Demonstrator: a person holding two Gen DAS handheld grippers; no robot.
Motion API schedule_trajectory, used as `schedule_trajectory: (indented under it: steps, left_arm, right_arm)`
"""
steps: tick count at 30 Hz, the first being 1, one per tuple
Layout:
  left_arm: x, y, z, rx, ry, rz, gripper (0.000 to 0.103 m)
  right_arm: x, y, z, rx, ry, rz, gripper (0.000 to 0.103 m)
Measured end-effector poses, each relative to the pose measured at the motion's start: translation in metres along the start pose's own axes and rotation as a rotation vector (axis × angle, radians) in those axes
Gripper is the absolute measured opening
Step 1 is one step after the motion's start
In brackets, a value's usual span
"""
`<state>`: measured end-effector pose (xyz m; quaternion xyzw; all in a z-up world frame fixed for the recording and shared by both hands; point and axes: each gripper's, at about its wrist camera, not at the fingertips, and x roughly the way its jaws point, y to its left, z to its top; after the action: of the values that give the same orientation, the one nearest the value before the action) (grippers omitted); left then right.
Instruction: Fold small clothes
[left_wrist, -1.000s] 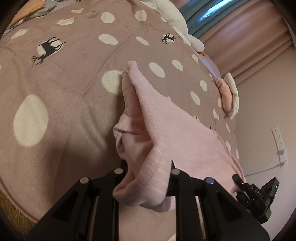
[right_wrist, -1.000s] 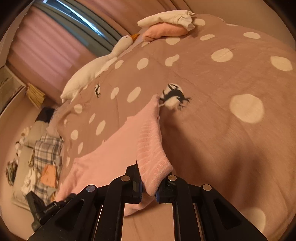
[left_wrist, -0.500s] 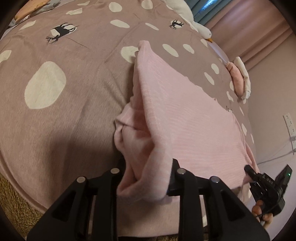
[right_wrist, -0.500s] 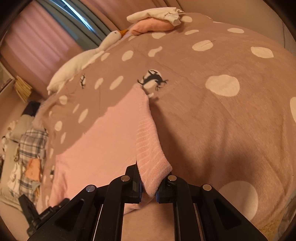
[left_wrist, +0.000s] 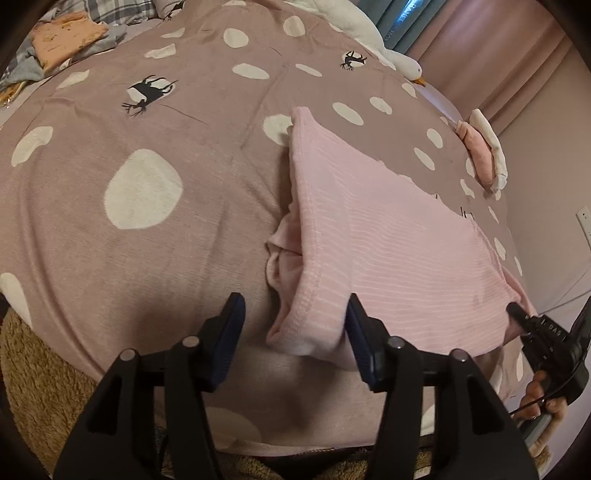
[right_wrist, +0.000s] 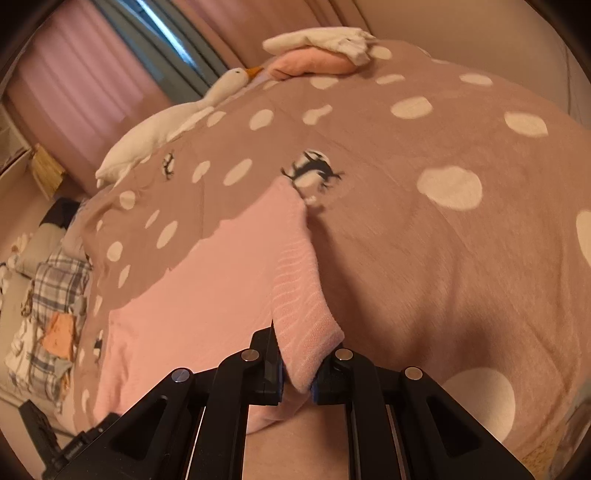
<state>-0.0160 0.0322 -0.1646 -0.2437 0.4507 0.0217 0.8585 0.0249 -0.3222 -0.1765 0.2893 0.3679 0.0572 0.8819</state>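
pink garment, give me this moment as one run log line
left gripper: open, just released pink garment | right gripper: shut on garment corner | garment: flat on bedspread

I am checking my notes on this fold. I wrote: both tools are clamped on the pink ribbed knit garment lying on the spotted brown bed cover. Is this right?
Not quite. Only the right tool is clamped on the pink ribbed knit garment. The left tool has just been opening; the left wrist view shows its pads apart, with the garment's corner lying loose between them. The garment does lie on the spotted brown bed cover.
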Motion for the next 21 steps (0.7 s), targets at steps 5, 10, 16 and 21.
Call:
schedule_trajectory:
  steps: [5, 10, 16, 21]
  left_arm:
    - [-0.005, 0.005, 0.000, -0.008, -0.004, 0.005, 0.062]
    - [-0.011, 0.006, 0.001, -0.008, -0.014, 0.016, 0.064]
    - [-0.018, 0.012, 0.003, -0.028, -0.031, 0.027, 0.067]
    - [-0.026, 0.023, 0.008, -0.063, -0.064, 0.054, 0.068]
  right_arm:
    - [-0.009, 0.034, 0.011, -0.096, -0.048, 0.055, 0.011]
    - [-0.016, 0.090, 0.010, -0.280, -0.095, 0.124, 0.011]
    - [-0.001, 0.141, -0.011, -0.433, -0.037, 0.223, 0.011]
    - [0.022, 0.166, -0.043, -0.527, 0.073, 0.281, 0.011]
